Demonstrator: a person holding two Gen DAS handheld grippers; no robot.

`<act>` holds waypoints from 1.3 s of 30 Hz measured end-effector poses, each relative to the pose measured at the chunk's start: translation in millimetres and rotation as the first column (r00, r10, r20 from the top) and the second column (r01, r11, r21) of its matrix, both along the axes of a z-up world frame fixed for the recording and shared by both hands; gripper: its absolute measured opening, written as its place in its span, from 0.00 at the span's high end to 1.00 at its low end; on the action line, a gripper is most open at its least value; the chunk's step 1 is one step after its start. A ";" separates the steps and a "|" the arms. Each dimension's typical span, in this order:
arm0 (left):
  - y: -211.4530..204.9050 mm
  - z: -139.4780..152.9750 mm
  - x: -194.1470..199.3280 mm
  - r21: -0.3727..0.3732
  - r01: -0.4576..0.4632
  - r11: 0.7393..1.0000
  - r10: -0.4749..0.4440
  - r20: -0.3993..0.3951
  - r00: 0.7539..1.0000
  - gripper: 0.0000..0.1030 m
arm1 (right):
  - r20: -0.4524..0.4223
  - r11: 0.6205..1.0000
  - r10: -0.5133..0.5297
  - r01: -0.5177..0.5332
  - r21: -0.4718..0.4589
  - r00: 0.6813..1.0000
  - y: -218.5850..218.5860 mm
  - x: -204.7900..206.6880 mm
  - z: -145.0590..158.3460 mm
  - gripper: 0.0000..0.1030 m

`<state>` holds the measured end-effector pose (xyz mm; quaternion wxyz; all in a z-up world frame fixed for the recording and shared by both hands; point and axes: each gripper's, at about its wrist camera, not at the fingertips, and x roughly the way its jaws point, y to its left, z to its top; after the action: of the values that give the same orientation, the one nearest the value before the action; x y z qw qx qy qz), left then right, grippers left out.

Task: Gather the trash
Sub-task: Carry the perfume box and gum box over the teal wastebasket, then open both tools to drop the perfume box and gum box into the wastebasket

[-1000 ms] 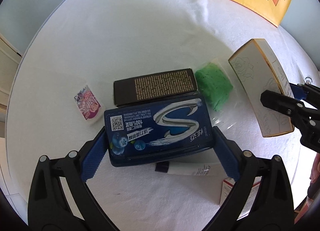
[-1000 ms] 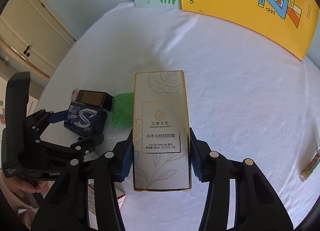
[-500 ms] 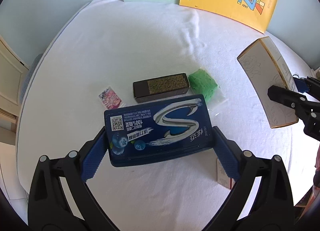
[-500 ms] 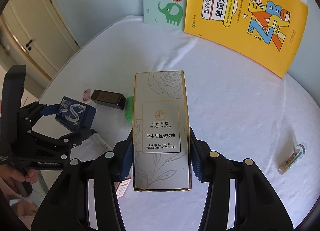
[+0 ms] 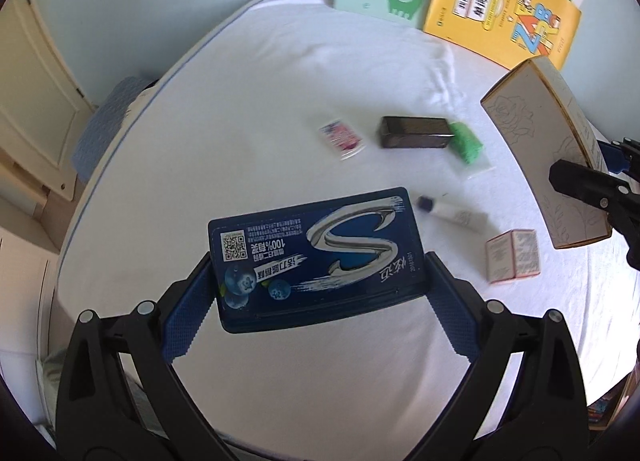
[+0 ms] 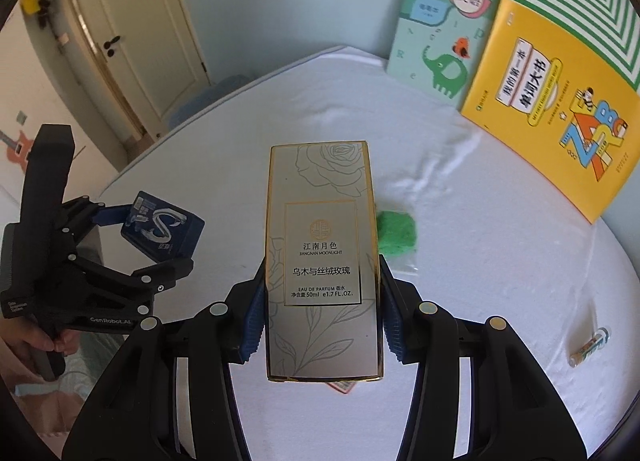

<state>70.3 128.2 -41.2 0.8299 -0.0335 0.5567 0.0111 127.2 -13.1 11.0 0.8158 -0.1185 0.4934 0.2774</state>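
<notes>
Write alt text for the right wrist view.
The right gripper holds a tall pale perfume box upright above a white table. At left, the left gripper holds a blue gum box. A green bag and a small vial lie on the table, and two picture books lean against the far wall.

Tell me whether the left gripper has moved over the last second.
Yes. The left gripper, shut on the blue gum box, has risen and pulled back: the dark box now sits smaller and farther off.
</notes>
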 end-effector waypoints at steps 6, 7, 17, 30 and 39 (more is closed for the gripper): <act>58.6 2.8 -50.1 0.018 -0.122 0.992 0.122 0.002 0.993 0.08 | -0.012 0.991 0.133 -0.133 0.019 0.991 61.1 -28.1 3.8 0.52; 69.7 3.2 -60.1 0.020 -0.151 0.988 0.151 0.000 0.989 0.08 | -0.021 0.987 0.162 -0.161 0.025 0.987 74.1 -34.0 3.4 0.52; 166.7 -2.2 -169.7 0.041 -0.413 0.910 0.414 -0.030 0.910 0.08 | -0.121 0.894 0.446 -0.436 0.098 0.887 201.4 -108.4 -5.8 0.52; 236.8 -36.7 -308.3 0.043 -0.691 0.722 0.690 -0.131 0.712 0.08 | -0.266 0.680 0.725 -0.722 0.129 0.635 340.3 -223.0 -49.1 0.52; 253.7 -59.8 -371.7 0.023 -0.762 0.648 0.752 -0.179 0.634 0.08 | -0.336 0.545 0.808 -0.831 0.111 0.485 398.3 -291.8 -78.9 0.52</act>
<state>-301.4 382.0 -101.0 0.6961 -0.2852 0.5612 0.3453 -164.7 385.2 -67.8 0.4792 -0.3149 0.5218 0.6316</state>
